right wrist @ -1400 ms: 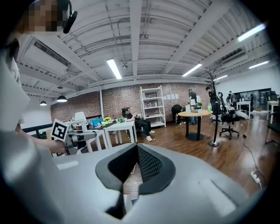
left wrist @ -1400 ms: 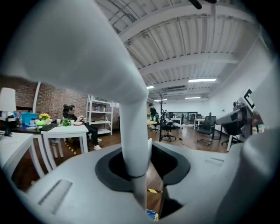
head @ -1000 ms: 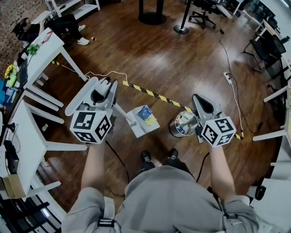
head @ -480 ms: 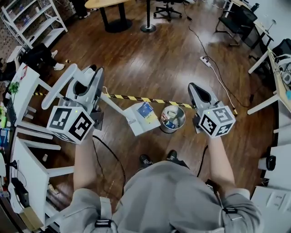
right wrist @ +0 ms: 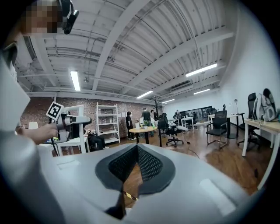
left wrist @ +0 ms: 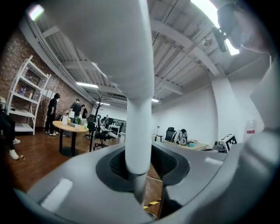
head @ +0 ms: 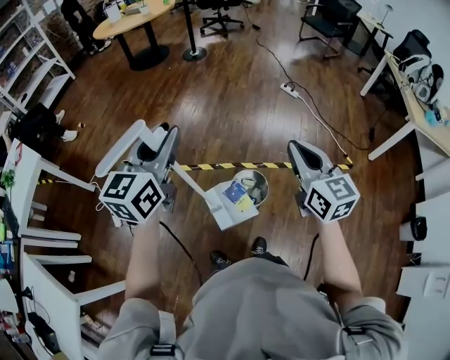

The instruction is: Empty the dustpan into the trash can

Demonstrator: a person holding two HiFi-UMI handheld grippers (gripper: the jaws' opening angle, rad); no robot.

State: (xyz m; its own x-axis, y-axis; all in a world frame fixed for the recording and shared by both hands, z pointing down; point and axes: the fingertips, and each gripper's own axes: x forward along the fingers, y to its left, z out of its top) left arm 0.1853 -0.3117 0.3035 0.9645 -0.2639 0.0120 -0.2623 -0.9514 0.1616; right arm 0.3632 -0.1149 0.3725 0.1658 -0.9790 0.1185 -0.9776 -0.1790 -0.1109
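Observation:
My left gripper (head: pixel 159 142) is shut on the long white handle (head: pixel 188 181) of a white dustpan (head: pixel 223 208); the handle (left wrist: pixel 139 109) stands upright between the jaws in the left gripper view. Blue and yellow litter (head: pixel 239 196) lies in the pan. The pan hangs over the near rim of a round silver trash can (head: pixel 256 182) on the wood floor. My right gripper (head: pixel 301 150) hovers to the right of the can, shut with nothing in it; in the right gripper view its fingertips (right wrist: pixel 137 146) meet.
Yellow-black tape (head: pixel 211 166) crosses the floor behind the can. White tables (head: pixel 31 214) stand at the left. A power strip with cable (head: pixel 288 89) lies farther out. A round table (head: pixel 133 17), chairs and people are at the back. A black cable (head: pixel 179 246) runs by my feet.
The head view has swung and the can has come closer to the dustpan. The pan, earlier left of the can, now overlaps its near rim. Both grippers moved along.

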